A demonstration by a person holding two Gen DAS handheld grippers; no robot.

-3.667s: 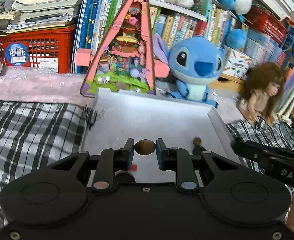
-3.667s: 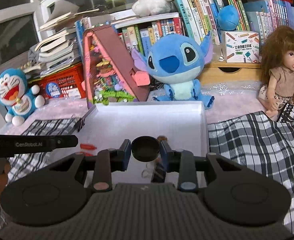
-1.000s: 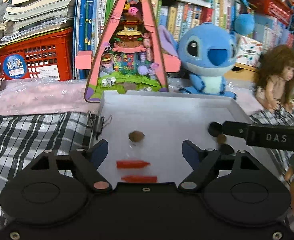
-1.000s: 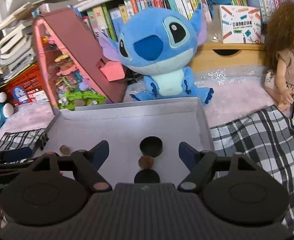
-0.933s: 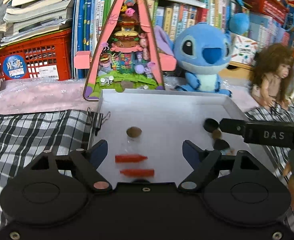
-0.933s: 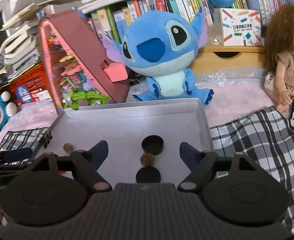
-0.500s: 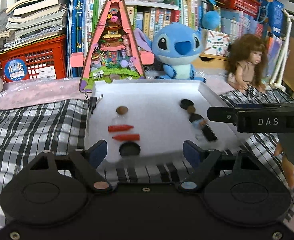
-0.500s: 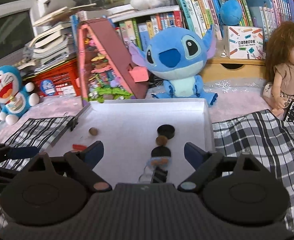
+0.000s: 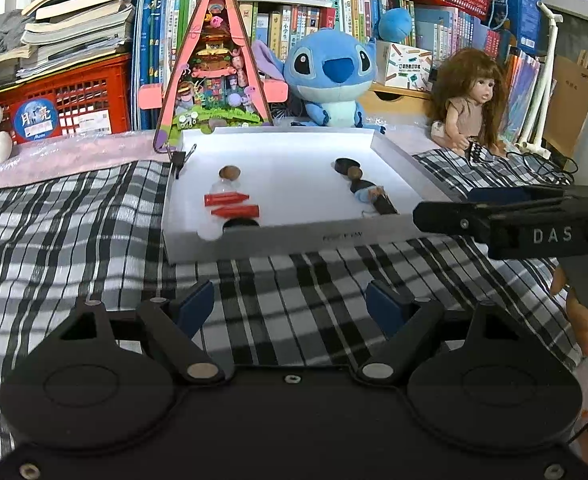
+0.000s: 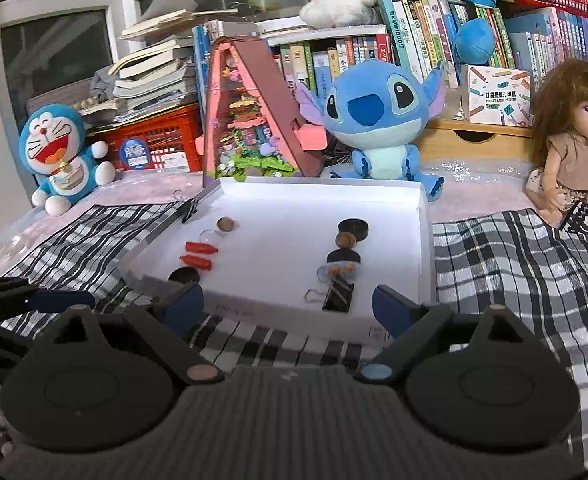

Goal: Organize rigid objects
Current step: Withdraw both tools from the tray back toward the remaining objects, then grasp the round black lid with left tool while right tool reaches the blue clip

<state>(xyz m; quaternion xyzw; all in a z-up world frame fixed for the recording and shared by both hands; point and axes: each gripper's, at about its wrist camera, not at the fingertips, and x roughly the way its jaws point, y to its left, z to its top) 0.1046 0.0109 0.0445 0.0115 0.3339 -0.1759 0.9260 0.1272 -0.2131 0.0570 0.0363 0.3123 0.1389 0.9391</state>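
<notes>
A black-and-white checked cloth (image 9: 94, 216) covers the table, a white tray (image 9: 294, 236) resting on it; plush toys and a doll (image 10: 570, 152) line the far edge.

Black disc (image 9: 239, 223) half hidden behind tray (image 9: 294, 238) front wall; wall lettering unreadable.

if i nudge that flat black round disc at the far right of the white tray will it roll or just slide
The flat black round disc lies on its face, so it would probably slide, not roll. The white tray floor looks smooth, so expect little grip. It appears to touch the small brown ball, which may roll off.
</notes>
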